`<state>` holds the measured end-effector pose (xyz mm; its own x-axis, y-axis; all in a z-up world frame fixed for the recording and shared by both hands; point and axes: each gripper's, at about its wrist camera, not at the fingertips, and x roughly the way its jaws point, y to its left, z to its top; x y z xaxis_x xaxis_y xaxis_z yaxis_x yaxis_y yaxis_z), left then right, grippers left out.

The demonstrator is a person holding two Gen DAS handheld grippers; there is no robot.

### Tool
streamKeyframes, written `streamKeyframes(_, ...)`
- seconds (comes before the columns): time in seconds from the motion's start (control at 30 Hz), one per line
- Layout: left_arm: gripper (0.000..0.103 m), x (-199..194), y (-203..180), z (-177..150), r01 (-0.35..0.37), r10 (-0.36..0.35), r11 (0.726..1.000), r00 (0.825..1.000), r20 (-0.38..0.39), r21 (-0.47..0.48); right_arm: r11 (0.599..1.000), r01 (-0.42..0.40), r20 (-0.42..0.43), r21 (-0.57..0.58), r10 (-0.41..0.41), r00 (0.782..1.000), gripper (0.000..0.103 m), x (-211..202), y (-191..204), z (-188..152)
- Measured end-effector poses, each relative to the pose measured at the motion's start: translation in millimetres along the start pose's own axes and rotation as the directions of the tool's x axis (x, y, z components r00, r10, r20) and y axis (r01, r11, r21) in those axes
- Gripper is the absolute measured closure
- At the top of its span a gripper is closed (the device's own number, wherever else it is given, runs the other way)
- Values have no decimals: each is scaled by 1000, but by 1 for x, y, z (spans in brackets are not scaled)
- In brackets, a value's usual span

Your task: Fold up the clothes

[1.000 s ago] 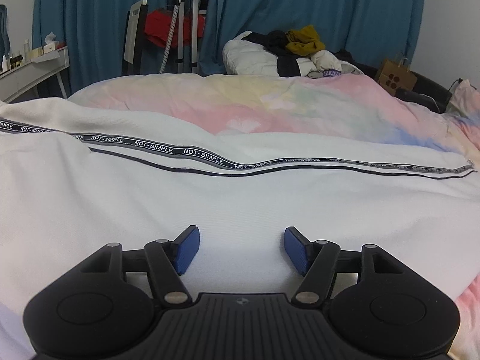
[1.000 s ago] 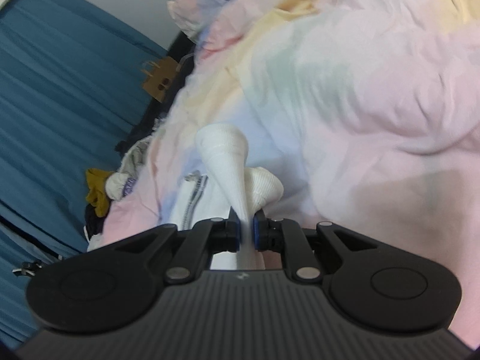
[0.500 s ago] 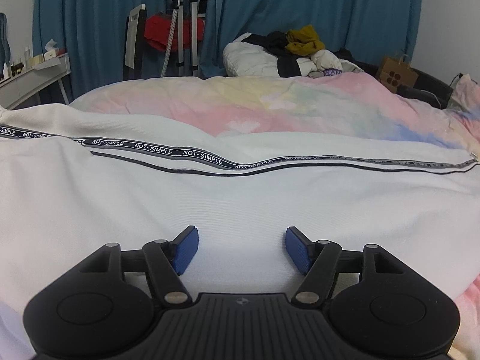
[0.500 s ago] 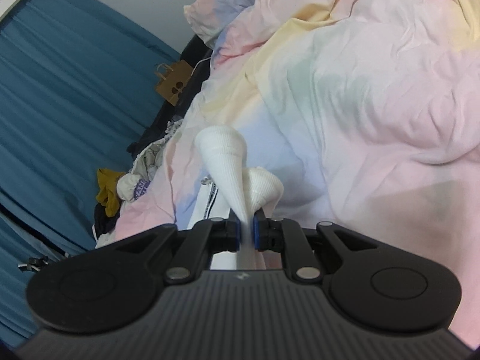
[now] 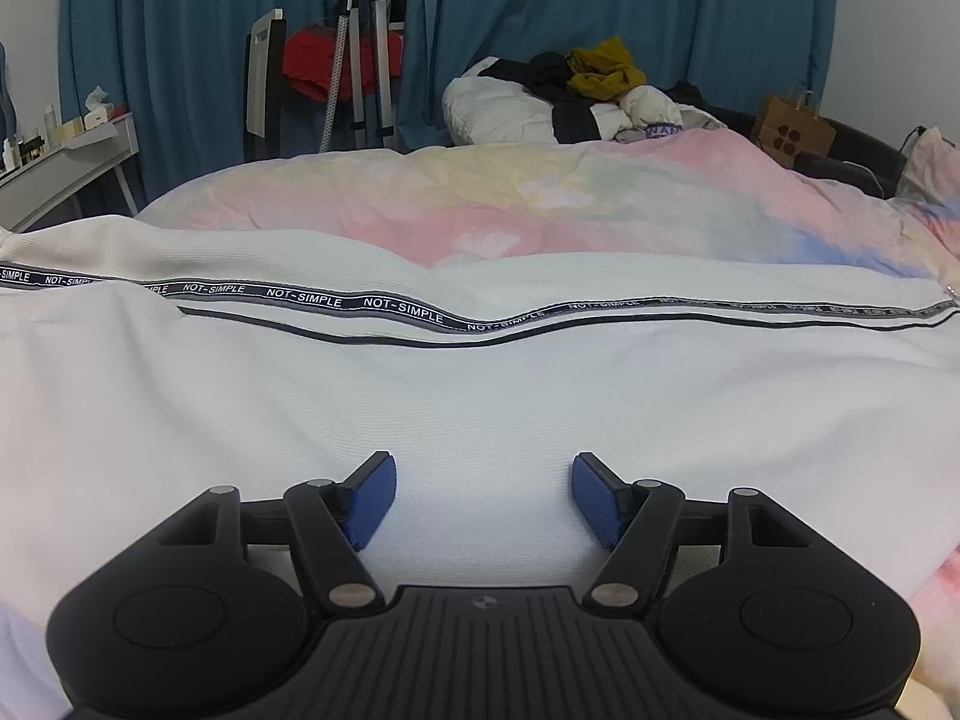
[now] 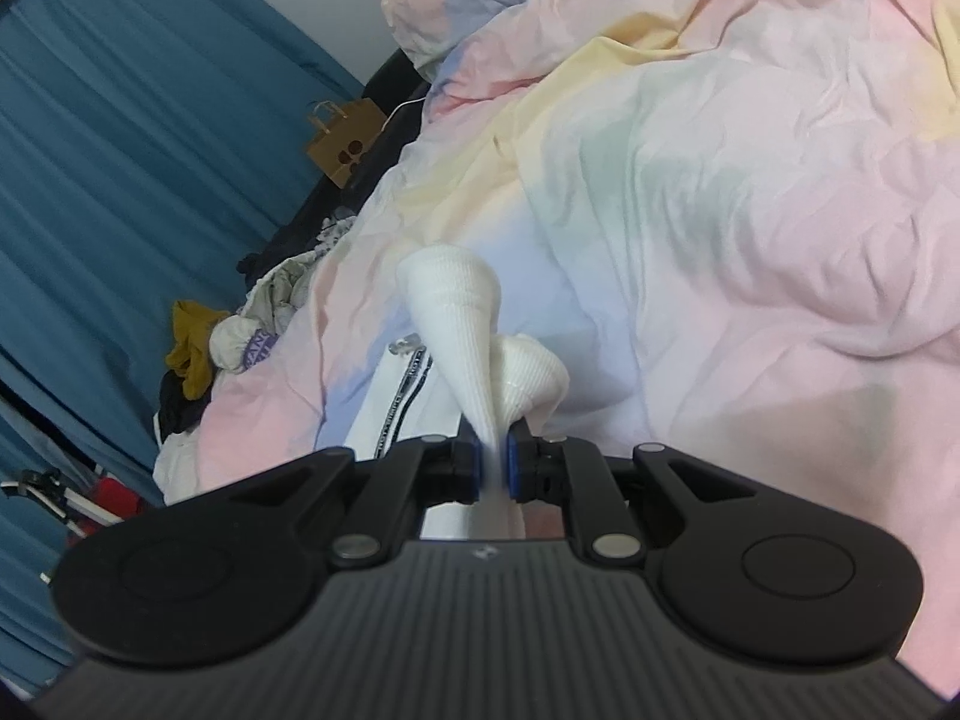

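Blue curtains [image 5: 630,30] back a bed [image 5: 540,204] covered in pastel bedding, where a white jacket [image 5: 480,390] with a lettered zipper tape [image 5: 372,303] lies spread flat. Left gripper [image 5: 483,495] hovers just above the jacket, jaws wide apart, empty. Right gripper [image 6: 493,465] is clamped on a raised white ribbed fold [image 6: 462,324] of the jacket.

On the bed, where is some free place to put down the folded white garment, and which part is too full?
Free: the pastel duvet between the white garment and the clothes pile, and the wide pink stretch beyond the right gripper. Crowded: the far edge with that pile and the paper bag. The left gripper hovers open over the garment.
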<state>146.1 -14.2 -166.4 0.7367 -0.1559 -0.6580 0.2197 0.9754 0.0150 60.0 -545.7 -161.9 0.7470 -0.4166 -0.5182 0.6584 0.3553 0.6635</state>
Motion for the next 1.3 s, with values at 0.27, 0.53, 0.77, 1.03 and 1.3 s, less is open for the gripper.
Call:
streamKeyframes(0.27,36,-9,6,8,33,-33,999,999,2,-33,986,-7,78,-169,21,997,91,-19,36,-11)
streamKeyframes(0.53,36,-38,23,21,35,-17,990,992,129,-138,732,-214,117,-646,372,921,91,-106,145,-93)
streamKeyframes(0.77,36,-65,51,31,8,60,958,972,227,-287,172,-394,-273,-903,478,835,91,-173,194,-282)
streamKeyframes(1.03,36,-68,67,34,76,16,924,972,236,-376,98,-475,-434,-874,279,857,91,-164,173,-344)
streamKeyframes(1.3,35,-59,72,25,170,-80,893,971,225,-417,143,-518,-463,-843,297,835,91,-168,180,-338)
